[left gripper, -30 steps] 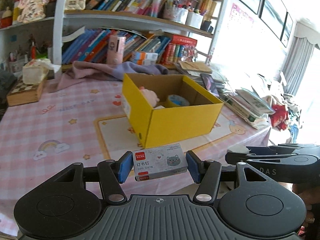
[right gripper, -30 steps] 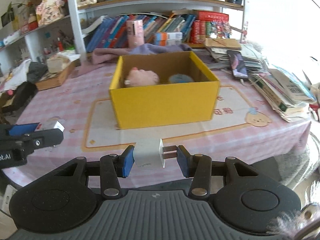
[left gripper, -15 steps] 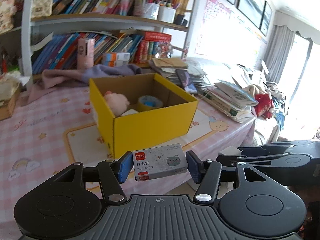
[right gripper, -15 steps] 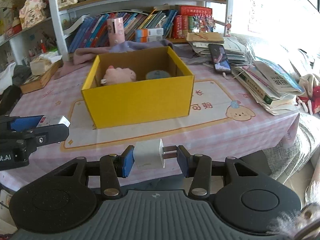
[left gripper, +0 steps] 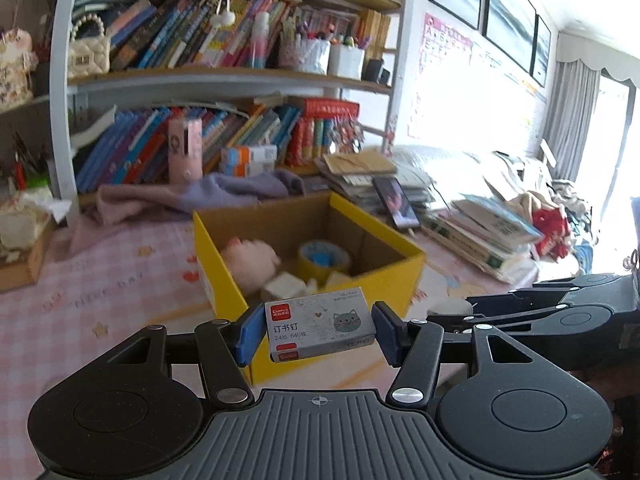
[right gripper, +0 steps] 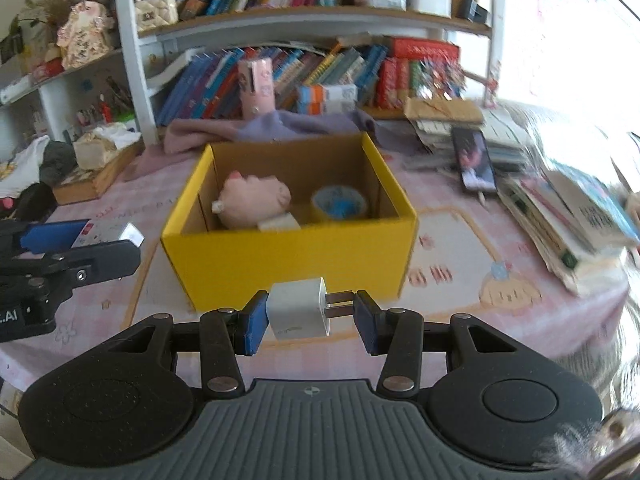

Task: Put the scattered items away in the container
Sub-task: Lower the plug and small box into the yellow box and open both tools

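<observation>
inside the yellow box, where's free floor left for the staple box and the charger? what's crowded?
In the yellow box, bare floor shows at the back, between the pink plush and the tape roll, and along the right wall. Crowded: the left half with the plush, and the white blocks near the front wall. Staple box and charger are both held outside the box.

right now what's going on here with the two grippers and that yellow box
A person is tidying small items into the yellow box. The left gripper is clamped on a box of staples, and the right gripper holds a white charger plug. Both are in front of the box, not yet over it. Inside already lie a pink plush toy and a roll of tape.
</observation>
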Tool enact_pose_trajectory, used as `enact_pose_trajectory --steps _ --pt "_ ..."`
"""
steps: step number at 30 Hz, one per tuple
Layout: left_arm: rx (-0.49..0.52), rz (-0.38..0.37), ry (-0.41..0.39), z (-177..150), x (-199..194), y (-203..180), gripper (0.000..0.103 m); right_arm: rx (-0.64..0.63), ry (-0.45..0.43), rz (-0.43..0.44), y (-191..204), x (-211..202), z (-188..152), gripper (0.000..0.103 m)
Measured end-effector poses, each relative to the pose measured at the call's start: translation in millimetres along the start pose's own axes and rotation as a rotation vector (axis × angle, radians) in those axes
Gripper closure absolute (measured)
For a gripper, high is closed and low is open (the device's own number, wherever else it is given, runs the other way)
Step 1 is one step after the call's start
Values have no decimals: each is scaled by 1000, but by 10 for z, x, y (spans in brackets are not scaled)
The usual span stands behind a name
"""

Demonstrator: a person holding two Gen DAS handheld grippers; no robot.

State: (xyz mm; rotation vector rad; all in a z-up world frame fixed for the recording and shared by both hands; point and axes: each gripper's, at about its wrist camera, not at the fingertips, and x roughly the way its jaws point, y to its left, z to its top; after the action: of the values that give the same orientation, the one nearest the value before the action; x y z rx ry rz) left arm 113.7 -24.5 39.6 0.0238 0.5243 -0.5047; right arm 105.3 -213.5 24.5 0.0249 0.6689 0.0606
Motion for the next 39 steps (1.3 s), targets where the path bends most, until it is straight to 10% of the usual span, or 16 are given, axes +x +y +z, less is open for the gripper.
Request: enact_pose_trajectory --steps 11,25,39 --pt "6 73 25 360 782 -19 46 -119 -56 81 -375 658 674 60" --pt "-55 144 314 411 1973 -54 46 -153 206 293 -425 2129 1337 59" --pt "-228 197 426 257 2225 137 45 -299 388 408 -46 2751 1246 60"
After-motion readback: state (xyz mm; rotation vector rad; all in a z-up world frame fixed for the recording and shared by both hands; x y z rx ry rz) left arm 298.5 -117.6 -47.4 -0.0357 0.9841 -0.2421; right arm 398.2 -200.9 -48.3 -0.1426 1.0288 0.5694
